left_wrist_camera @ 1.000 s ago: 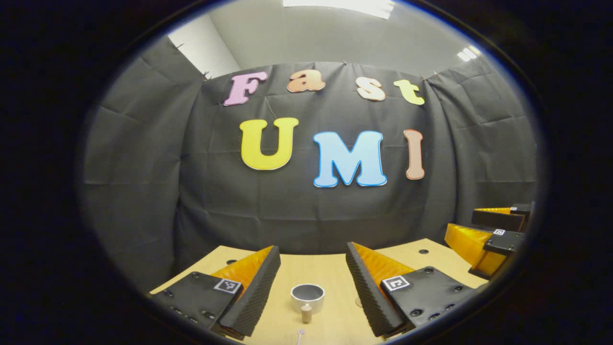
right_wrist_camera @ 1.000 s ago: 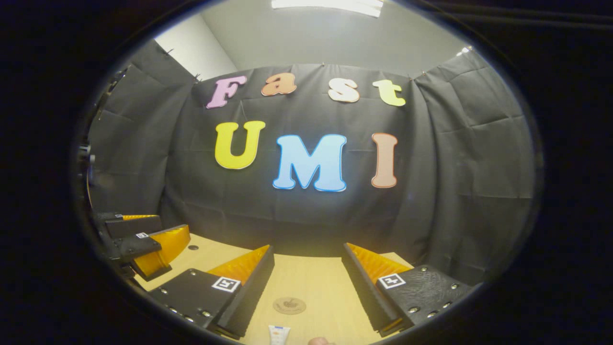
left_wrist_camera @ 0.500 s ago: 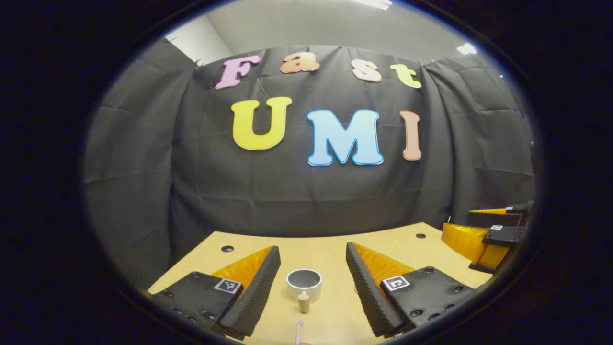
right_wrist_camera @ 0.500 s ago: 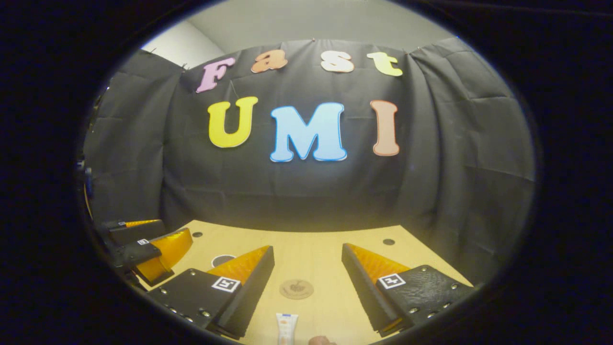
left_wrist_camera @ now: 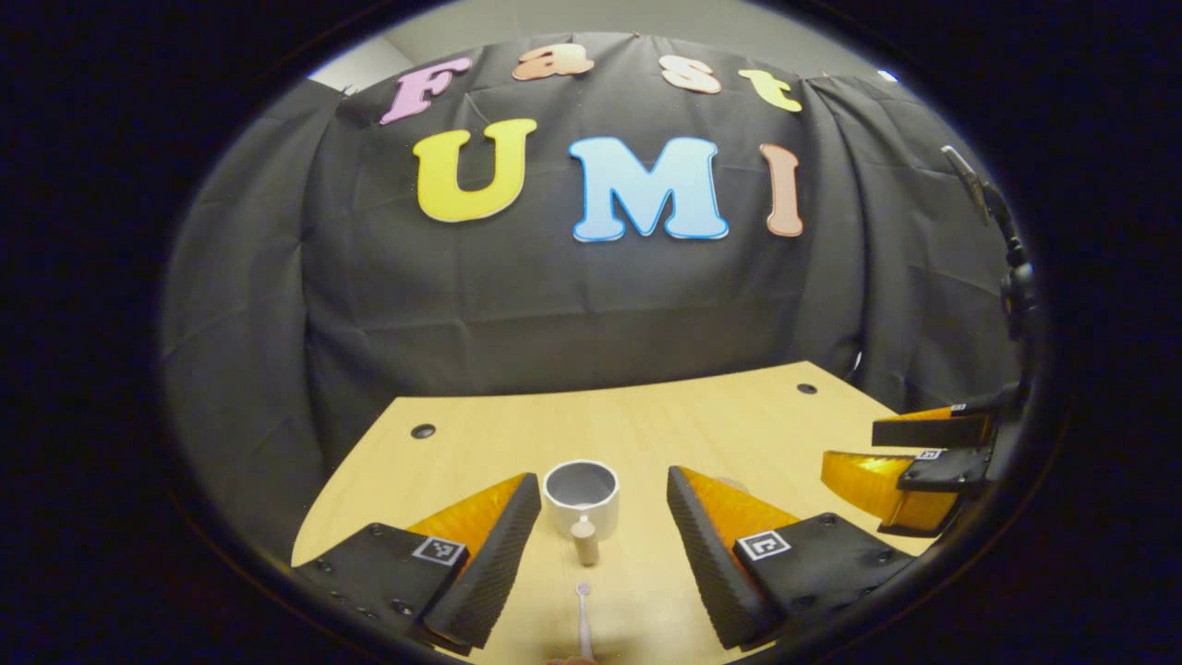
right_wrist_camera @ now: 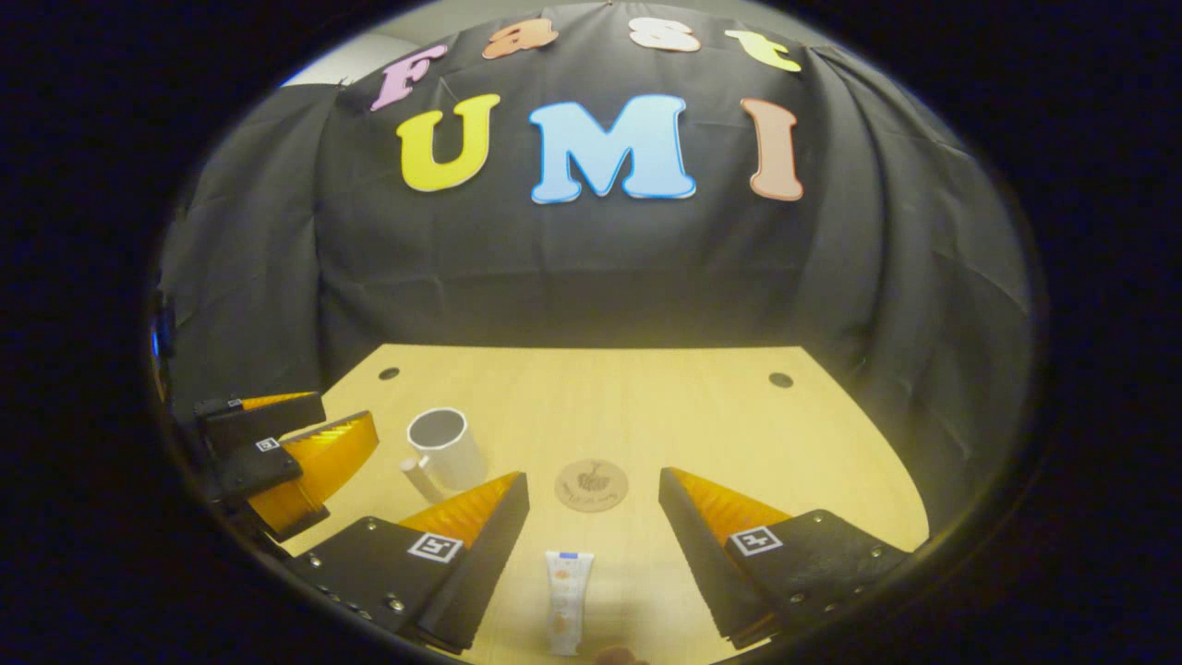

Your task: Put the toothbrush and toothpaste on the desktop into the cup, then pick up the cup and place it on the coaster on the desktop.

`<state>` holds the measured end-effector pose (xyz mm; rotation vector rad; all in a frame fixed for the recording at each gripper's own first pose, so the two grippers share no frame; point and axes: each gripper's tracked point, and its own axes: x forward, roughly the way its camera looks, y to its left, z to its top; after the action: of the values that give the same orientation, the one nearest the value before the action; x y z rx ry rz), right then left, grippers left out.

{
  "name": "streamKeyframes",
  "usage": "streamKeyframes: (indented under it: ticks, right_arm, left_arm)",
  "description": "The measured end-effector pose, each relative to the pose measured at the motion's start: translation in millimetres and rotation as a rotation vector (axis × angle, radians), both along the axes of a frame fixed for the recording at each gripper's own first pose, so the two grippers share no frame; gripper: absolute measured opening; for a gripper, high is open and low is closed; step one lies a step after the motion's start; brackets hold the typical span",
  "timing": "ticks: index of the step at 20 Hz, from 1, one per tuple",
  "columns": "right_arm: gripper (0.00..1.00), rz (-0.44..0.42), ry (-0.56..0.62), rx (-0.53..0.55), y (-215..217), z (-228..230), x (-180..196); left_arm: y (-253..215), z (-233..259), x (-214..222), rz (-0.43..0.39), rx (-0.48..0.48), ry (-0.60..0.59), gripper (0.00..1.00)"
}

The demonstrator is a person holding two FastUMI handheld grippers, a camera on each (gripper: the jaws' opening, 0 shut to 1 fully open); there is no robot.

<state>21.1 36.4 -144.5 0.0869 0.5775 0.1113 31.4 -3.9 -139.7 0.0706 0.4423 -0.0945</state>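
Since the toothbrush (left_wrist_camera: 584, 617) lies flat on the table (left_wrist_camera: 720, 425) between the spread fingers of the left tongs (left_wrist_camera: 604, 503), and the toothpaste (right_wrist_camera: 565, 598) lies likewise between those of the right tongs (right_wrist_camera: 592, 499), neither has been picked up. Just ahead of the left tongs the cup (left_wrist_camera: 581, 497) stands upright and empty. Ahead of the right tongs the coaster (right_wrist_camera: 591, 485) lies bare. Both tongs gape, gripping nothing; every step seems left to do.
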Motion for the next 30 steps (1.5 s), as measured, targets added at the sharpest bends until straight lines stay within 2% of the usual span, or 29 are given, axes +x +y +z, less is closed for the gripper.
streamKeyframes:
  ticks: [11,12,14,15,16,18,19,21,30]
  right_arm:
    - [0.89,0.089,0.293,-0.053,23,-76,-20]
    - [0.86,0.093,0.314,-0.057,23,-81,-22]
    - [0.86,0.101,0.355,-0.054,26,-91,-26]
    - [0.89,0.103,0.376,-0.053,26,-95,-27]
    - [0.87,0.106,0.398,-0.052,27,-100,-30]
    - [0.9,0.114,0.443,-0.052,28,-110,-35]
    - [0.87,0.118,0.466,-0.053,29,-115,-37]
    - [0.9,0.126,0.513,-0.06,30,-126,-43]
    - [0.9,0.145,0.685,-0.056,33,-158,-65]
  left_arm:
    - [23,-100,-13,0.06,-0.011,0.353,0.91]
    - [23,-108,-16,0.063,-0.017,0.387,0.92]
    - [22,-124,-24,0.063,-0.03,0.453,0.92]
    - [22,-132,-28,0.064,-0.032,0.489,0.92]
    - [23,-140,-33,0.062,-0.031,0.529,0.92]
    - [23,-155,-40,0.056,-0.026,0.598,0.92]
    - [24,-161,-44,0.056,-0.018,0.632,0.92]
    - [28,-172,-53,0.061,-0.003,0.69,0.91]
    - [38,-207,-88,0.098,0.018,0.9,0.92]
